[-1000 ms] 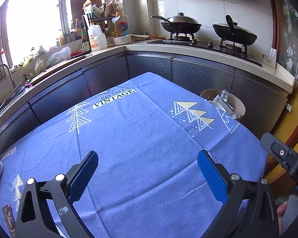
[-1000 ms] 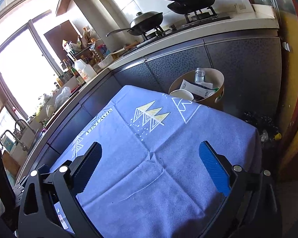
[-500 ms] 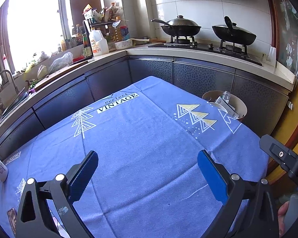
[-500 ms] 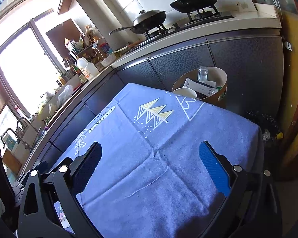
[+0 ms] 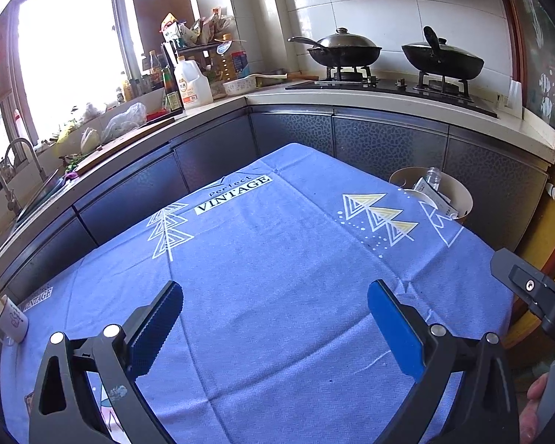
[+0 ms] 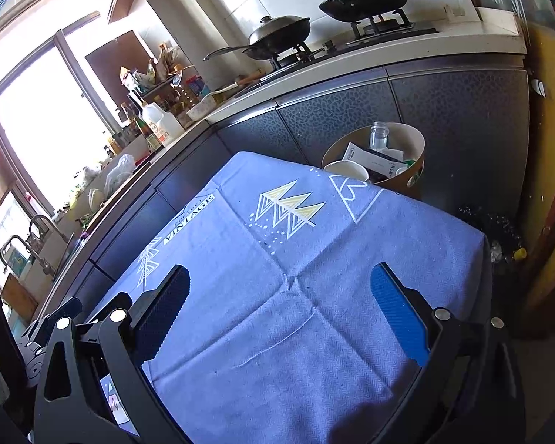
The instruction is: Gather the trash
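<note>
The left gripper (image 5: 275, 318) hangs over the blue cloth (image 5: 277, 259) with its jaws wide apart and nothing between them; a bit of the right gripper's body shows at 3 o'clock in the left view. The right gripper (image 6: 279, 301) is spread just as wide and empty, above the cloth's creases near the table's right edge. At 8 o'clock in the left view a white mug (image 5: 10, 323) stands upright on the cloth at its left edge, well apart from the gripper. A card (image 5: 105, 403) with a printed picture lies on the cloth under the left finger's frame, mostly hidden. Farther out, the cloth carries a "VINTAGE" print (image 5: 235, 194) at 12 o'clock and yellow triangles (image 6: 288, 205). Beyond the far right corner of the table, at 1 o'clock in both views, sits the bin (image 6: 414, 140), on the floor against the dark cabinets. In it are a clear bottle (image 6: 378, 135) standing neck up, a white cup (image 6: 346, 170) against the near rim, and a flat paper package (image 6: 373, 159). Farthest, two black pans (image 5: 342, 50) sit on the stove, and a white jug (image 5: 190, 85) stands on the counter at 11 o'clock
</note>
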The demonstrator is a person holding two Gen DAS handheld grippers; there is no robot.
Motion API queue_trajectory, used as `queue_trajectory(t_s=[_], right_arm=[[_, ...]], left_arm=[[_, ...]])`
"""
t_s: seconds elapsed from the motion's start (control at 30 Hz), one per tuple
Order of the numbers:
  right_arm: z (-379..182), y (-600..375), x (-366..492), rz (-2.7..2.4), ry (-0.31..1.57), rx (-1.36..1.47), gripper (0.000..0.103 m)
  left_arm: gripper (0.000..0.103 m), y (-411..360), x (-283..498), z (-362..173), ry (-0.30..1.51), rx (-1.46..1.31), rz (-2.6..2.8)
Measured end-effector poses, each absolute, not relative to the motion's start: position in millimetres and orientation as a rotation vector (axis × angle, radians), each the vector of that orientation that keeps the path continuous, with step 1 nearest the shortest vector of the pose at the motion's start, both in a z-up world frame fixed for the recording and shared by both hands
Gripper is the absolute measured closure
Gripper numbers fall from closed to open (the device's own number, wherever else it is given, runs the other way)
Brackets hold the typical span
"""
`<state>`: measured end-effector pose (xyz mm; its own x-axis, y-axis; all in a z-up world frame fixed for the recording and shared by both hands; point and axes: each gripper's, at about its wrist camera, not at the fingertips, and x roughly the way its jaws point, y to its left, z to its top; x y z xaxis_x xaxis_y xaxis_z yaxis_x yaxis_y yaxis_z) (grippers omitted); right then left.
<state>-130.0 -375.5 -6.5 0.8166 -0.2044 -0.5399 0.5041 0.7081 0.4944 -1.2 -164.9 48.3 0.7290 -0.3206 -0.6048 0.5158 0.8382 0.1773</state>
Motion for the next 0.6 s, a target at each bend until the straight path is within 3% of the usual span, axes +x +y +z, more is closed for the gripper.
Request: queue_trajectory(t_s=[0.6], right_arm=[[-18.9,-369.7,-126.4,-0.338,0.449,0.734,0.006]], left_arm=[[0.004,-152.0,9.9,49.4,0.638,0.326,-0.470]])
